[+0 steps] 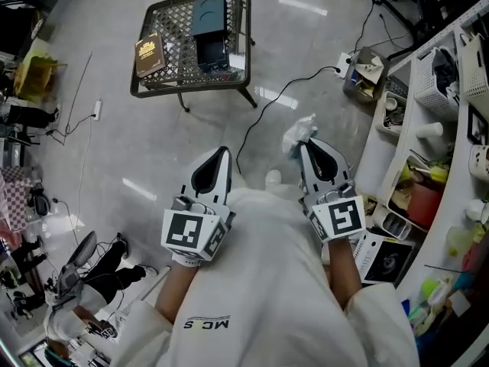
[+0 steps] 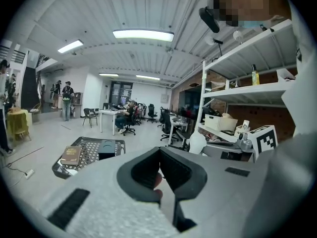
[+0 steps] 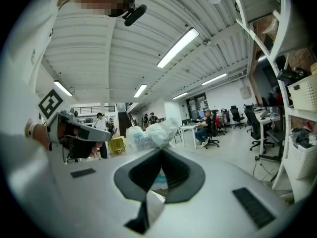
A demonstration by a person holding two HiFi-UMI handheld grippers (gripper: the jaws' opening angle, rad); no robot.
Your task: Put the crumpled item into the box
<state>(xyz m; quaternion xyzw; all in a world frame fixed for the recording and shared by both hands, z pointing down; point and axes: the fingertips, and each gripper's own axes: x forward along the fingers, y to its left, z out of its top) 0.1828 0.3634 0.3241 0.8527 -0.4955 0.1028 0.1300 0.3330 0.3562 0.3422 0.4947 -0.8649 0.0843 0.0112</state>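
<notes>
Right hand-held gripper [image 3: 161, 151] (clamped): crumpled item [image 3: 150, 133]

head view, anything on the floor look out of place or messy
Nothing is spilled or broken. The one oddity is a loose black cable snaking across the open floor beside the low mesh table, a possible trip hazard. The crumpled item is pinched in the right gripper, not dropped.

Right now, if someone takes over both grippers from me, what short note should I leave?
Right gripper: shut on the crumpled white plastic wrapper, held in the air.
Left gripper: shut, empty.
Dark teal box: looks open, on the black wire-mesh table ahead, beside a brown book.
Done: wrapper is in the grip. Left: carry it to the box and drop it in.
</notes>
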